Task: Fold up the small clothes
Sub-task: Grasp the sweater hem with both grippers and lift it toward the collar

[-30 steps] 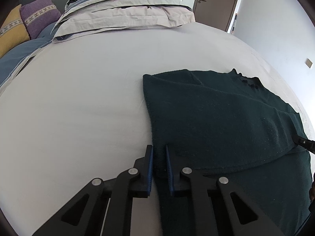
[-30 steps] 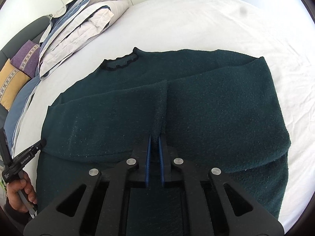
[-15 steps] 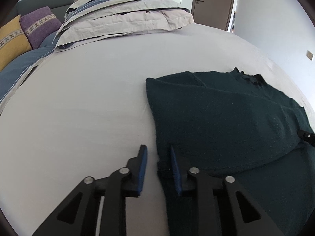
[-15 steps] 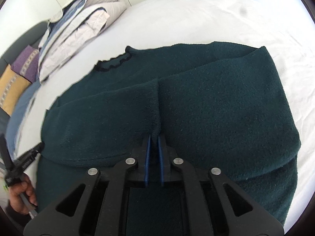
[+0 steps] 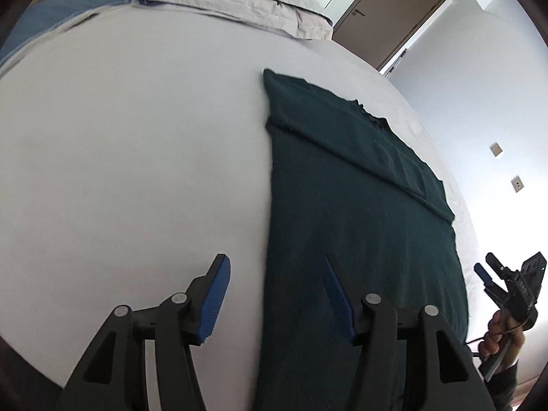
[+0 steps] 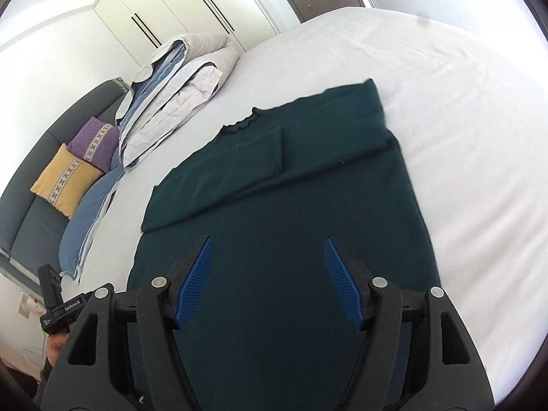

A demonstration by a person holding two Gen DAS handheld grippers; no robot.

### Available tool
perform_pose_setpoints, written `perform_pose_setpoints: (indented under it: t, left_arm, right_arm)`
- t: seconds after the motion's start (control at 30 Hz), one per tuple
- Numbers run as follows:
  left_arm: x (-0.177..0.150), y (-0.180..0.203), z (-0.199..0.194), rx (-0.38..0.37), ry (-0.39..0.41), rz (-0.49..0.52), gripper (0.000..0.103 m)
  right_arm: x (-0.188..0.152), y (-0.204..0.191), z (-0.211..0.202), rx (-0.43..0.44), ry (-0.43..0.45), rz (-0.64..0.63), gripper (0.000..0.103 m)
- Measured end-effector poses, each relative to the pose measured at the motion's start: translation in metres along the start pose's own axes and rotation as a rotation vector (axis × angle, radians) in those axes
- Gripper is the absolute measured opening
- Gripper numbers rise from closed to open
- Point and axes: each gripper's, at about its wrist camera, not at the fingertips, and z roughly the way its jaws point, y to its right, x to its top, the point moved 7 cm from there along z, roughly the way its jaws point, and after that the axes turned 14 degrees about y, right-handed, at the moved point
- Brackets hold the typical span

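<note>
Bed (image 6: 462, 109): white sheet, fills most of both frames. Sweater (image 6: 308, 198): dark green, flat on bed, frame centre, sleeves folded across chest. Bedding (image 6: 178, 78): stacked upper left. Left gripper (image 5: 277, 294): jaws opening, nothing between, straddling sweater edge. Right gripper (image 6: 269, 277): jaws opening, empty, above sweater.

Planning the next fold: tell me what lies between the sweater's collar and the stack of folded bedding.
Only bare white sheet. In the right wrist view, the dark green sweater has its collar nearest the folded bedding, and nothing sits in that gap.
</note>
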Motion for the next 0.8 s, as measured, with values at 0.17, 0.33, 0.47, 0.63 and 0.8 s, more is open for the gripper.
perform_pose_setpoints:
  t: [0.17,0.33,0.47,0.63,0.8]
  left_arm:
    - [-0.047,-0.006,-0.027,-0.04,-0.09,-0.041,0.059]
    - [-0.072,0.001,-0.04,-0.062,-0.138,-0.049,0.058]
    - [-0.084,0.001,-0.04,-0.076,-0.157,-0.056,0.058]
    - [-0.093,0.001,-0.042,-0.095,-0.178,-0.057,0.055]
    - [-0.094,-0.005,-0.04,-0.076,-0.193,-0.075,0.034]
  right_arm:
    - [-0.031,0.019,-0.052,-0.005,-0.017,0.025,0.066]
    - [-0.053,0.038,-0.078,-0.006,-0.049,0.047,0.064]
    - [-0.062,0.049,-0.093,0.011,-0.06,0.064,0.064]
    - [-0.066,0.06,-0.101,0.014,-0.08,0.066,0.063]
    - [-0.066,0.066,-0.107,0.006,-0.103,0.066,0.063]
